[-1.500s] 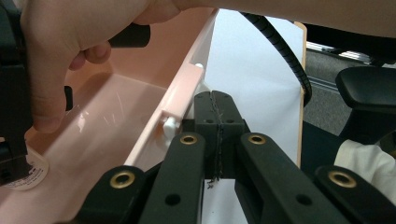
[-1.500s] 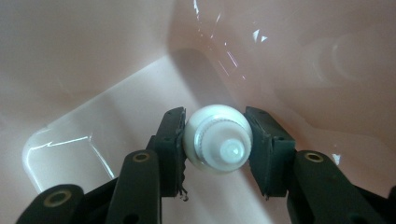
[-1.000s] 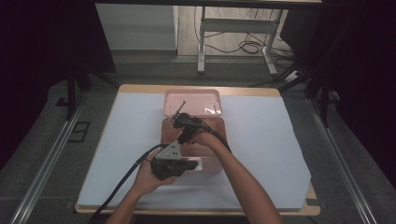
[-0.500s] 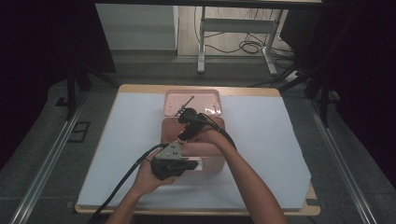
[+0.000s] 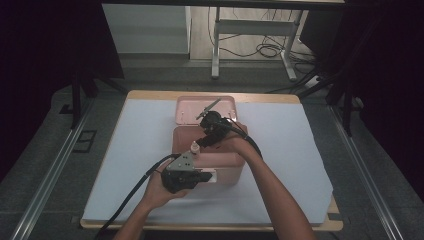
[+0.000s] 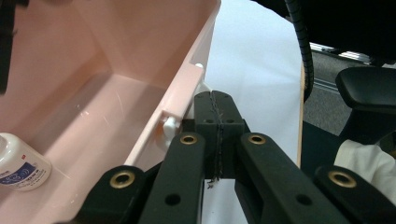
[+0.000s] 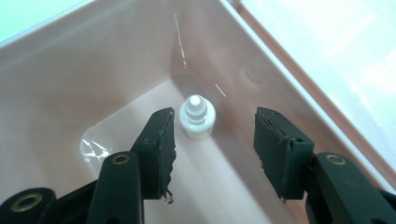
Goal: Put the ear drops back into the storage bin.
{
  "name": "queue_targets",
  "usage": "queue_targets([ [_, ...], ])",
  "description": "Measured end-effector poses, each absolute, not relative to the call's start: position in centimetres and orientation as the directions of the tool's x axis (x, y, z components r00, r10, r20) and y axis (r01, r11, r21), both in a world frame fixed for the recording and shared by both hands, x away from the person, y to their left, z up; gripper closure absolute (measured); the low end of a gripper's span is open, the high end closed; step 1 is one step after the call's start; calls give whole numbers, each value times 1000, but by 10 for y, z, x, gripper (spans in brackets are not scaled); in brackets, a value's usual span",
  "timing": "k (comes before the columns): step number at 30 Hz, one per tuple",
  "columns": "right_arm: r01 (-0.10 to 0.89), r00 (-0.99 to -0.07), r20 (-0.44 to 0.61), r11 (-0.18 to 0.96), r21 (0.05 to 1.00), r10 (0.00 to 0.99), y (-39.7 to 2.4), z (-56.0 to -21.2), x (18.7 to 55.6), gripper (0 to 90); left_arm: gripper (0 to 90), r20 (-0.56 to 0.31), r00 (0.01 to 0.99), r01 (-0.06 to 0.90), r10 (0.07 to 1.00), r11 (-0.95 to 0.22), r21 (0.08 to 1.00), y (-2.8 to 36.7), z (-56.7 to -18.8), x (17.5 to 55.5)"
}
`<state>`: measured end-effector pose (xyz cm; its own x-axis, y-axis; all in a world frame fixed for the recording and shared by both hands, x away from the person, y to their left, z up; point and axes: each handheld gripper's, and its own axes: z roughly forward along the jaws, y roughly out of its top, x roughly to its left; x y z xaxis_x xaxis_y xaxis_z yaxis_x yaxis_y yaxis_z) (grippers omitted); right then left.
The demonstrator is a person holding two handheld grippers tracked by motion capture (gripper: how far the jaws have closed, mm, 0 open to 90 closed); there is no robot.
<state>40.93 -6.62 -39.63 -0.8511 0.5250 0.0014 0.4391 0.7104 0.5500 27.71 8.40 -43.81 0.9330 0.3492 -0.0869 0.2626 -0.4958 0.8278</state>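
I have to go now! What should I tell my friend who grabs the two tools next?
Left tool: shut, pressed against the outside of the pink box wall, steadying it.
Right tool: open above the box; its jaws have just been opening, nothing between the pads.
Small white bottle: standing upright on the box floor, let go.
Lid: lying behind the box.
Done: bottle is in.
Left: probably putting the lid on.

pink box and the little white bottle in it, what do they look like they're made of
Pink box: most likely moulded plastic with a glossy finish; its smooth walls carry bright light streaks and the corners are rounded.
White bottle: probably plastic too, opaque with a soft sheen, with a ridged neck and a small nozzle tip; the left gripper view shows a printed blue label on its side.
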Motion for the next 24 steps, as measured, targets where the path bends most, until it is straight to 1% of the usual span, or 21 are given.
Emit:
queue_targets([
  [8, 435, -839, -8, 679, 591, 544, -86, -385, 404, 480, 900, -83, 934, 260, 349, -500, 826, 84, -438, 277],
  [24, 460, -798, 6, 604, 651, 602, -125, -375, 402, 485, 900, -90, 932, 265, 350, -492, 829, 84, -439, 277],
])
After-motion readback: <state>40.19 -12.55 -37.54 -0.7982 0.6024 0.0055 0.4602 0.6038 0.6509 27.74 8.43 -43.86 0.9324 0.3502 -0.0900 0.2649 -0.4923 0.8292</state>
